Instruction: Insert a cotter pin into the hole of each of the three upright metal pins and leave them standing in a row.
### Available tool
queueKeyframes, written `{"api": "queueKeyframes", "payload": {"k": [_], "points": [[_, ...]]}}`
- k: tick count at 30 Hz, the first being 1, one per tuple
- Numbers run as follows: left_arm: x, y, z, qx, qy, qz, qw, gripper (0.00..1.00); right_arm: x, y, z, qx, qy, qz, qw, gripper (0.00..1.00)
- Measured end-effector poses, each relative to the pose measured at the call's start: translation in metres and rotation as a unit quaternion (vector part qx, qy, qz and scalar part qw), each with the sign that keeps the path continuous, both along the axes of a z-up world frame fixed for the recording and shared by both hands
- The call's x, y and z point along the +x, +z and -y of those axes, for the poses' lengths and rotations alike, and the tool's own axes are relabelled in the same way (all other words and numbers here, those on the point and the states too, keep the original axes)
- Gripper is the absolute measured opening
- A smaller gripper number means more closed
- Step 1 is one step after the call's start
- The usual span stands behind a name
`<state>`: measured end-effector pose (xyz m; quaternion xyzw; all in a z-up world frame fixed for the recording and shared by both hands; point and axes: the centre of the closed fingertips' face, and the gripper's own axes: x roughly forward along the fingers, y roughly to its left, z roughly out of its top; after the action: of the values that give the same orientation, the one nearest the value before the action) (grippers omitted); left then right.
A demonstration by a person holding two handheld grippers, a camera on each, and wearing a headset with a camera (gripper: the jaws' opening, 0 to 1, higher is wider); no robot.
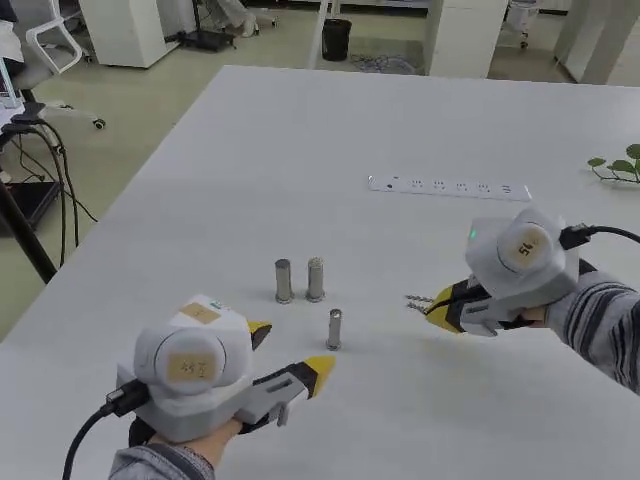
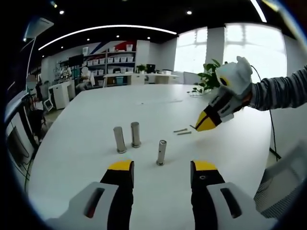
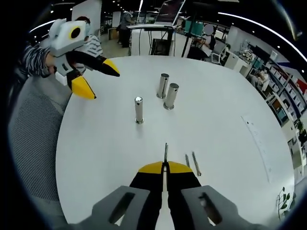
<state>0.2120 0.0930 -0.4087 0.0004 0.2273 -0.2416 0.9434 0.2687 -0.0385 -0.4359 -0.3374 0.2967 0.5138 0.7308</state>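
Three metal pins stand upright on the white table; two are close together, and the third pin stands alone, a little nearer to the person. The left gripper is wide open and holds nothing; the third pin is just ahead of its jaws. The right gripper is closed on a thin cotter pin, which points toward the metal pins but is well apart from them; two more cotter pins lie on the table just beside its tips.
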Motion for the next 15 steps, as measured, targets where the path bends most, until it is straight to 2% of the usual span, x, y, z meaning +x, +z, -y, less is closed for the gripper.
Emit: {"api": "queueKeyframes", "payload": {"k": [2,5,8,10,12,15], "points": [[0.000,0.005,0.006,-0.010,-0.010,-0.003,0.9999,0.43,-0.004,0.006,-0.001,0.002,0.009,0.014,0.9999,0.00],[0.001,0.012,0.014,-0.020,-0.027,-0.004,0.9994,0.39,-0.011,0.013,-0.004,0.012,0.016,0.022,0.9996,0.00],[-0.001,0.014,0.024,-0.046,-0.044,-0.025,0.9977,0.31,-0.021,0.017,-0.007,0.015,0.030,0.033,0.9989,0.00],[-0.001,0.017,0.029,-0.056,-0.054,-0.028,0.9966,0.26,-0.027,0.018,-0.009,0.009,0.048,0.044,0.9979,0.00],[-0.001,0.018,0.033,-0.058,-0.061,-0.031,0.9960,0.24,-0.034,0.021,-0.013,0.011,0.061,0.049,0.9969,0.00],[-0.004,0.018,0.041,-0.062,-0.078,-0.043,0.9942,0.22,-0.045,0.026,-0.019,0.014,0.083,0.058,0.9948,0.00]]}}
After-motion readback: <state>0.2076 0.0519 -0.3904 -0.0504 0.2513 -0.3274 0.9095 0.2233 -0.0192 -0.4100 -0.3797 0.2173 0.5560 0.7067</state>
